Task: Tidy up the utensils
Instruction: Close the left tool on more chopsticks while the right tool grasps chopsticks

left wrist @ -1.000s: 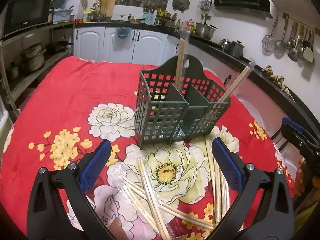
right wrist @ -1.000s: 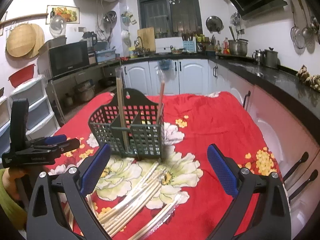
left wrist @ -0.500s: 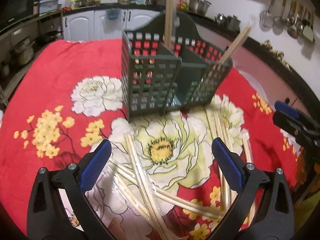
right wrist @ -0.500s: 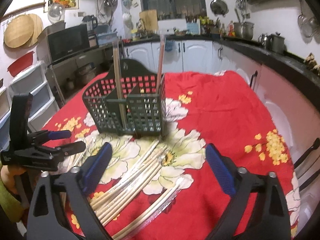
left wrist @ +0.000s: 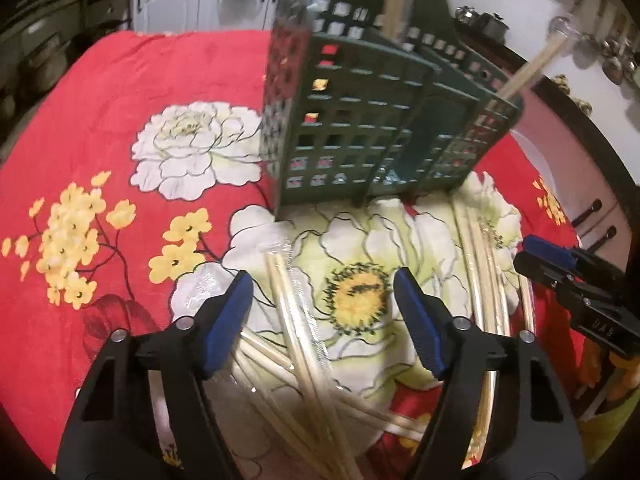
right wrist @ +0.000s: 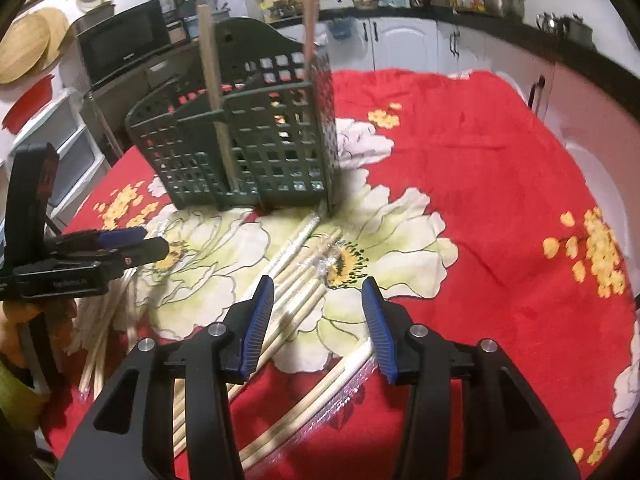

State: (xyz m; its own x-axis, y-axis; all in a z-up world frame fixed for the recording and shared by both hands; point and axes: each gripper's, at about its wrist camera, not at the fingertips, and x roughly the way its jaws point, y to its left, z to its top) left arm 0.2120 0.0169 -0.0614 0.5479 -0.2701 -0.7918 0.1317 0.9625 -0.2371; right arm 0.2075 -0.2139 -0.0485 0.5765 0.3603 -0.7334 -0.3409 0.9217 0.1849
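A dark green slotted utensil caddy (left wrist: 380,120) stands on the red floral tablecloth (left wrist: 120,92) with wrapped chopstick pairs upright in it; it also shows in the right wrist view (right wrist: 248,140). Several wrapped chopstick pairs (left wrist: 304,340) lie loose in front of it. My left gripper (left wrist: 324,316) is open, low over one pair lying between its fingers. My right gripper (right wrist: 318,320) is open over other loose chopstick pairs (right wrist: 296,300). Each gripper appears in the other's view: the right gripper (left wrist: 576,280) and the left gripper (right wrist: 92,256).
Kitchen counters and white cabinets (right wrist: 400,44) run behind the table. A microwave (right wrist: 124,44) and storage drawers (right wrist: 52,148) stand at the left. The table's right edge (left wrist: 560,160) is near a dark counter with hanging utensils.
Both grippers have moved forward and down toward the loose chopsticks and the caddy. Both pairs of fingers stand closer together than before.
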